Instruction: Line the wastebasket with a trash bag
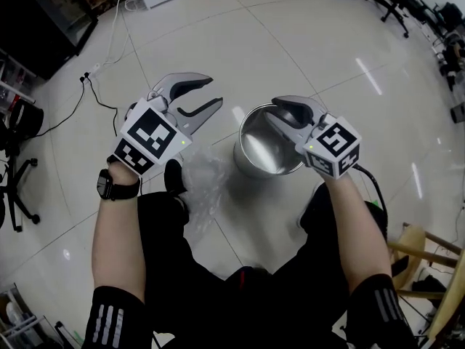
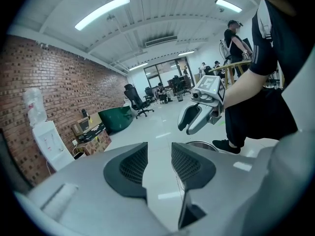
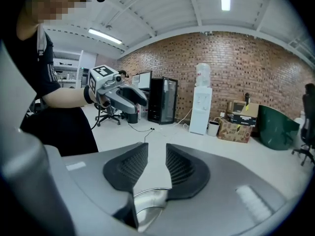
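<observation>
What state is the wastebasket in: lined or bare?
Bare: the wastebasket shows shiny metal inside, and the bag lies crumpled beside it.

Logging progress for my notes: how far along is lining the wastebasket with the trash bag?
Done: nothing yet; the metal wastebasket stands unlined. In hand: nothing; the left hand-held gripper and the right hand-held gripper are both open and empty, the right one above the basket's rim. Left: pick up the clear trash bag, crumpled on the floor beside the basket, open it and fit it inside.
</observation>
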Demonstrator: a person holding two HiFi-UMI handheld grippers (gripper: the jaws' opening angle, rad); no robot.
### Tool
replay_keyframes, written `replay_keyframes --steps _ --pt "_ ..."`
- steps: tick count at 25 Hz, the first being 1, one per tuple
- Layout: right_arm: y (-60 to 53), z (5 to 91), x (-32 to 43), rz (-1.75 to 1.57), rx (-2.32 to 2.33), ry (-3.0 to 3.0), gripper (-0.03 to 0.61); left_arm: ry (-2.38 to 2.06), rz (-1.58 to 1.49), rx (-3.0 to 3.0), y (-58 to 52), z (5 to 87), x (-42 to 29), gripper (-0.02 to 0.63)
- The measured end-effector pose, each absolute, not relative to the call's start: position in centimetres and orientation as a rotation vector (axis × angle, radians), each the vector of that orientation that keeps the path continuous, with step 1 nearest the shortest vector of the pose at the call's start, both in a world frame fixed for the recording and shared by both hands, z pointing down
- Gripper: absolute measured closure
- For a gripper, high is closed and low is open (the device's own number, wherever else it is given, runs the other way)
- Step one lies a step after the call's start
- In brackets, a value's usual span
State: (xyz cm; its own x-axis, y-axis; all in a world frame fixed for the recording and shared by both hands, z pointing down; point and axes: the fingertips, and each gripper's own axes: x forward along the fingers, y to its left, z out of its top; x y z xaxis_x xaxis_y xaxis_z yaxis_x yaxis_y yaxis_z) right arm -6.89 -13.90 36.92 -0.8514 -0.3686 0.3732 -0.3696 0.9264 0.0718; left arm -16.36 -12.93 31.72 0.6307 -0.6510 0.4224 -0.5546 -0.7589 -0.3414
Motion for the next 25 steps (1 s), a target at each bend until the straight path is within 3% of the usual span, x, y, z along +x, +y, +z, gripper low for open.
replay_keyframes --steps 8,16,25 --pt "-10.0 41.1 -14.4 -0.044 0.322 -2.639 0.433 1.099 -0.761 -2.654 -12.4 30.6 -20.4 0.468" --pt "-4.1 50.5 -20.8 0.000 0.056 -2.481 0.391 1.163 -0.732 -2.653 -11.8 30.2 -23.4 0.468" --pt "-2.2 61.1 -25.0 0.064 0.057 -2.310 0.353 1.181 -0.727 -2.657 -10.8 30.3 -25.3 0.468"
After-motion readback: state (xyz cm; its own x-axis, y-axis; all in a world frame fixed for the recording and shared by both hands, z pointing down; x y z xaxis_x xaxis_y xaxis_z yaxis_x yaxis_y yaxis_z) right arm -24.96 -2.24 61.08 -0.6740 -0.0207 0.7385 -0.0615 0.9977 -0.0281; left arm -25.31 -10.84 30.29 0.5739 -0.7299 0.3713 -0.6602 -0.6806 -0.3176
